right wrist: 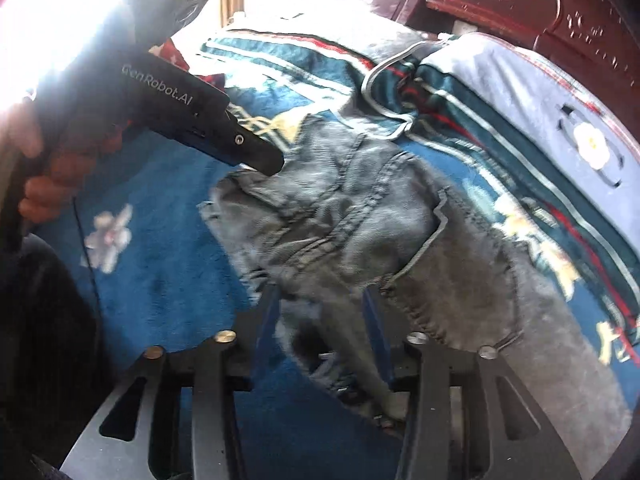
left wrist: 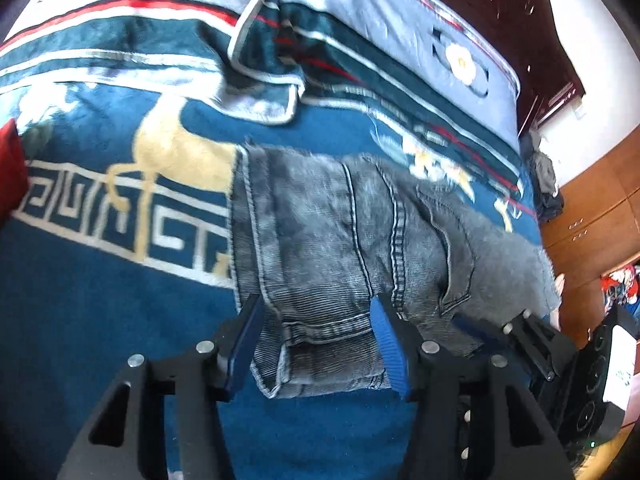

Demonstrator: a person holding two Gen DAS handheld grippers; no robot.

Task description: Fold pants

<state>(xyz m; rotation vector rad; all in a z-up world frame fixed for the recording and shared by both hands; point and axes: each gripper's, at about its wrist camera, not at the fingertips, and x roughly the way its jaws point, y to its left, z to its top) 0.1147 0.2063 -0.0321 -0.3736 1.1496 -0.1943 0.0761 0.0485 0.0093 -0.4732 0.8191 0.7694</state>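
Note:
Grey denim pants (left wrist: 344, 236) lie folded on a blue patterned blanket (left wrist: 100, 308) on a bed. My left gripper (left wrist: 316, 320) is open, its blue-padded fingers straddling the near edge of the pants, with denim between them. My right gripper (right wrist: 320, 304) is also open around a bunched part of the pants (right wrist: 360, 224) near the waistband. The left gripper also shows in the right wrist view (right wrist: 256, 156), held by a hand, its tip on the pants' far left corner. The right gripper shows in the left wrist view (left wrist: 532, 332) at the pants' right edge.
A folded blue-grey quilt (left wrist: 400, 28) lies at the head of the bed by a dark carved wooden headboard (right wrist: 560, 4). A red cloth (left wrist: 10, 168) sits at the left edge. Wooden drawers (left wrist: 596, 216) and clutter stand to the right of the bed.

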